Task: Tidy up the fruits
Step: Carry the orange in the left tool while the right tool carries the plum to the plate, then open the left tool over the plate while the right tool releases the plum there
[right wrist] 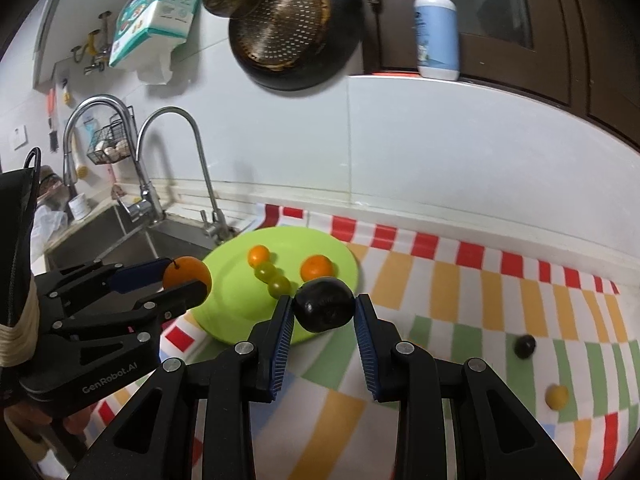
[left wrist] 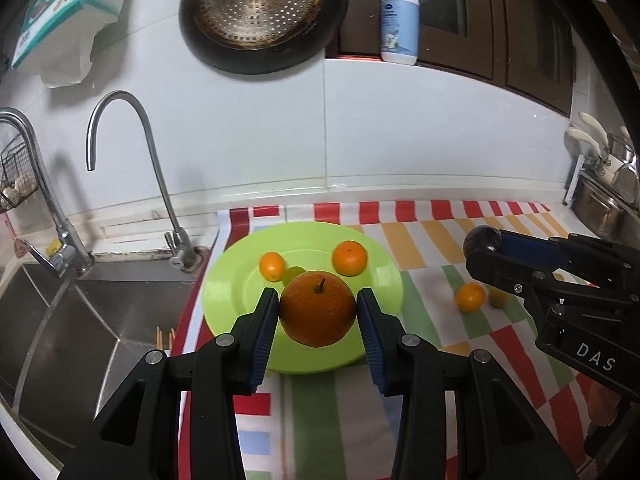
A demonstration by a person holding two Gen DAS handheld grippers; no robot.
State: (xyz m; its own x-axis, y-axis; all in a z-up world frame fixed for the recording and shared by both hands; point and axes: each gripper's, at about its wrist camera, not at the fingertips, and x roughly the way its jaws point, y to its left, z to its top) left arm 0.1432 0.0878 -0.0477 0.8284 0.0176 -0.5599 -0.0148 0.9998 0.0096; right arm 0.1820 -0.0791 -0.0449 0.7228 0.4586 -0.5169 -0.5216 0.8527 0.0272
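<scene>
- Left wrist view: the left gripper (left wrist: 318,312) is clenched on a large orange (left wrist: 317,307) with a short stem, its blue pads (left wrist: 264,332) pressing either side of the fruit, which hangs in front of a lime-green plate (left wrist: 232,292).
- Right wrist view: the right gripper (right wrist: 323,308) clasps a dark, nearly black round fruit (right wrist: 324,304) between its ribbed pads, just at the near rim of the same plate.
- On the plate lie a small orange (left wrist: 272,266) to the left, a mandarin (left wrist: 350,258) to the right, and, seen from the right wrist, a short row of green grape-like fruits (right wrist: 273,278) between them.
- On the striped cloth (left wrist: 420,236) covering the table, right of the plate, sits another small orange (left wrist: 470,297) with a yellowish fruit (left wrist: 498,298) just beside it, both blurred.
- The right wrist view also shows a small dark fruit (right wrist: 525,346) and a yellow one (right wrist: 557,396) lying apart on the cloth, well right of the plate.
- Left of the plate is a steel sink (left wrist: 60,320) with two curved taps (left wrist: 160,184).
- On the white wall behind hang a black pan (left wrist: 260,16) with a perforated metal strainer in it and a pack of tissues (left wrist: 72,4); a pump bottle (left wrist: 399,20) stands on the ledge by the dark window frame.
</scene>
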